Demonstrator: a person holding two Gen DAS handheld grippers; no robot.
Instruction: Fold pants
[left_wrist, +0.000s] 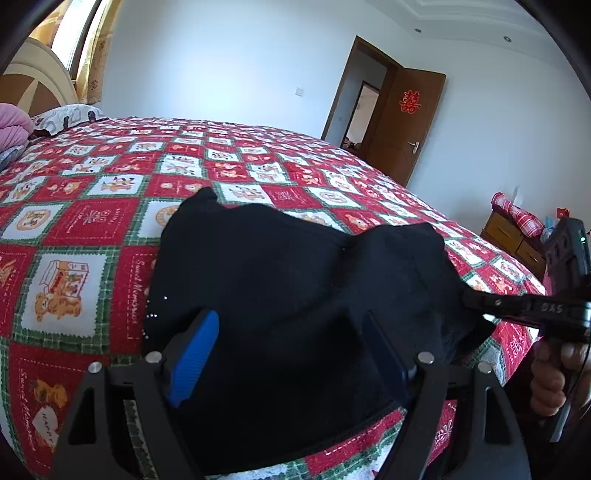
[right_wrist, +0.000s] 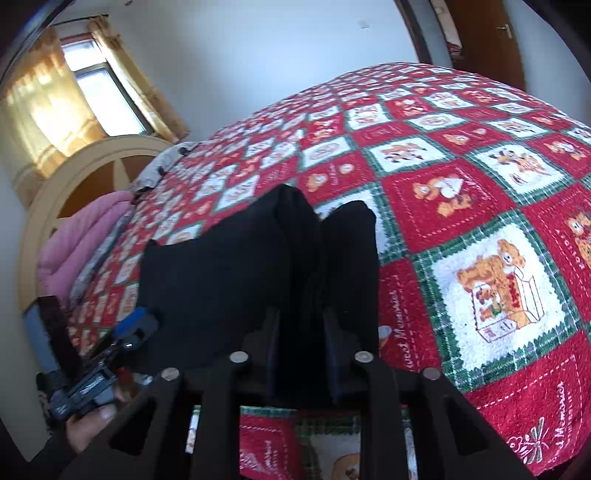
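1. Lying bunched on the quilt (left_wrist: 92, 229), the black pants (left_wrist: 295, 295) look only partly folded.
2. The right gripper (right_wrist: 301, 332) pinches their edge.
3. The left gripper (left_wrist: 295, 350) straddles them, released; smoothing and further folds remain.

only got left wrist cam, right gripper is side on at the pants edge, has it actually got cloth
Observer: Yes. In the right wrist view the right gripper has its fingers close together, with a fold of the pants pinched between them.
Operator: ok and where's my left one from that side
Observer: The left gripper sits at the left edge of the pants, near their closest corner. The hand holding it shows below it, which your view lacks.
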